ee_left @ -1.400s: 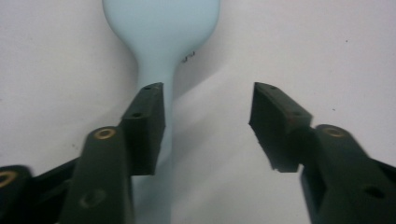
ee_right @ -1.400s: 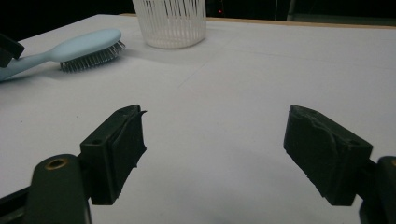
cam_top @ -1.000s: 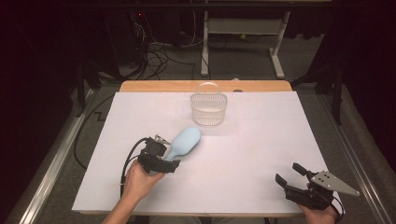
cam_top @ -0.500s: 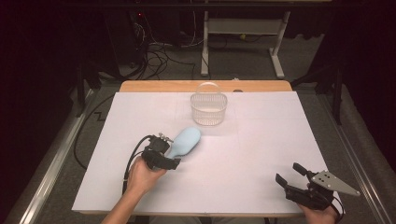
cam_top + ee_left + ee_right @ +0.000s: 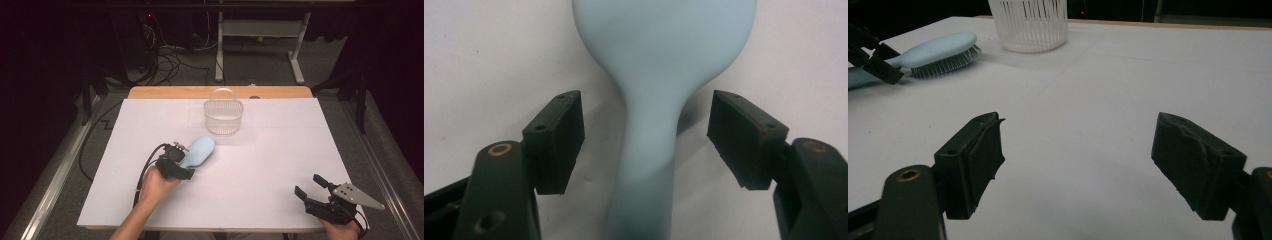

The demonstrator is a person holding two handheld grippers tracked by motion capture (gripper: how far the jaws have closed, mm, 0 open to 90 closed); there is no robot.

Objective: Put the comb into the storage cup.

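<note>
Item: brush (image 5: 200,151), pale blue, lying bristles-down on the white bench (image 5: 280,165), just in front of and left of the basket (image 5: 223,116).

Step in hand, as I judge it: I am lining up a grasp on the brush handle. My left tongs (image 5: 646,132) stand apart, one jaw on each side of the handle, pads clear of it.

Next move: lower a touch, close squarely on the handle, then lift.

My right tongs (image 5: 1075,167) stand apart, holding nothing, near the bench's front edge, well right of the basket.

Hard to make out: the handle's end is cut off in the left gripper view; the hand covers it from above. I cannot see inside the basket.
</note>
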